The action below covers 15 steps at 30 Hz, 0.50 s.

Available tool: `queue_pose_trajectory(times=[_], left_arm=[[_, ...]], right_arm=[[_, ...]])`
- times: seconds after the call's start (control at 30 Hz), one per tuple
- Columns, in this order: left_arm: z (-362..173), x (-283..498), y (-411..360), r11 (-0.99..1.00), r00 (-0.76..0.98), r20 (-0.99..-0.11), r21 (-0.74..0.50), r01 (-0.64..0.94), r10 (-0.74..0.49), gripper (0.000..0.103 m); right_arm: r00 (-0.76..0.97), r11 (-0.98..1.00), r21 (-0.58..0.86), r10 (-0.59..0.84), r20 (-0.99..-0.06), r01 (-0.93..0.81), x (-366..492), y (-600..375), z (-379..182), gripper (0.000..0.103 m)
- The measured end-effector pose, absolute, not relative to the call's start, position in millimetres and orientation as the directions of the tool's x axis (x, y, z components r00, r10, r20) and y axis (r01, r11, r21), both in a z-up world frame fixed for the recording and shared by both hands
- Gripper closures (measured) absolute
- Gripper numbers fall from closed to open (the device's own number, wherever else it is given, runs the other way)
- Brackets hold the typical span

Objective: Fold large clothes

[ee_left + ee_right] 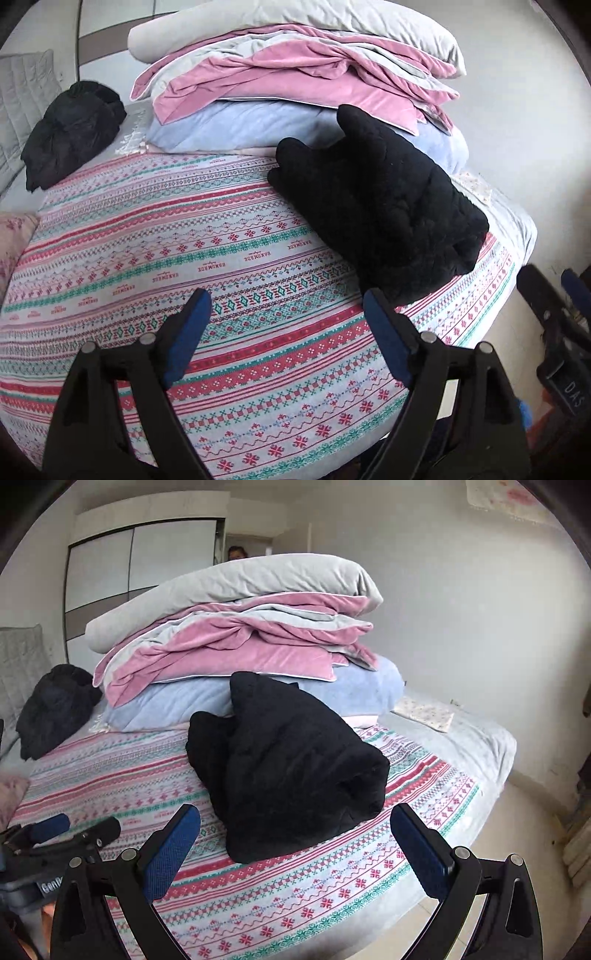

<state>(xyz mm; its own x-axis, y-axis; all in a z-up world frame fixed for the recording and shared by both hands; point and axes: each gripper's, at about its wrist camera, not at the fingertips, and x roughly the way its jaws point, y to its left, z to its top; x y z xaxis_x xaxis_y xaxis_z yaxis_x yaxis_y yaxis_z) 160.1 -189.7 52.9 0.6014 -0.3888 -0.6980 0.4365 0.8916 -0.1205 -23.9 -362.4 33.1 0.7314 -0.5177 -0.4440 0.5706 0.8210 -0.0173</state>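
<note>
A black fleecy garment (384, 206) lies folded in a thick bundle on the patterned bedspread (184, 240), leaning against a stack of bedding. It also shows in the right wrist view (291, 764). My left gripper (286, 306) is open and empty, hovering above the bedspread to the left of and in front of the bundle. My right gripper (295, 825) is open and empty, just in front of the bundle's near edge. A second black garment (70, 129) lies crumpled at the far left of the bed; it also shows in the right wrist view (55, 709).
A tall stack of folded grey, pink and blue duvets (236, 646) stands at the back of the bed. A small floral cloth (424, 712) lies at the right. The bed's right edge (495, 775) drops to the floor. A wardrobe (140, 572) stands behind.
</note>
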Motion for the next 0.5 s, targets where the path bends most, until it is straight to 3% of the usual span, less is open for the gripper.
queue_pose_trajectory(times=[0.5], left_arm=[[53.2, 154.8, -199.0, 0.884, 0.582, -0.721, -0.092, 0.459, -0.377, 0.018]], right_arm=[[0.678, 0.776, -0.031, -0.57, -0.464, 0.63, -20.0, -368.7, 24.1, 0.0]])
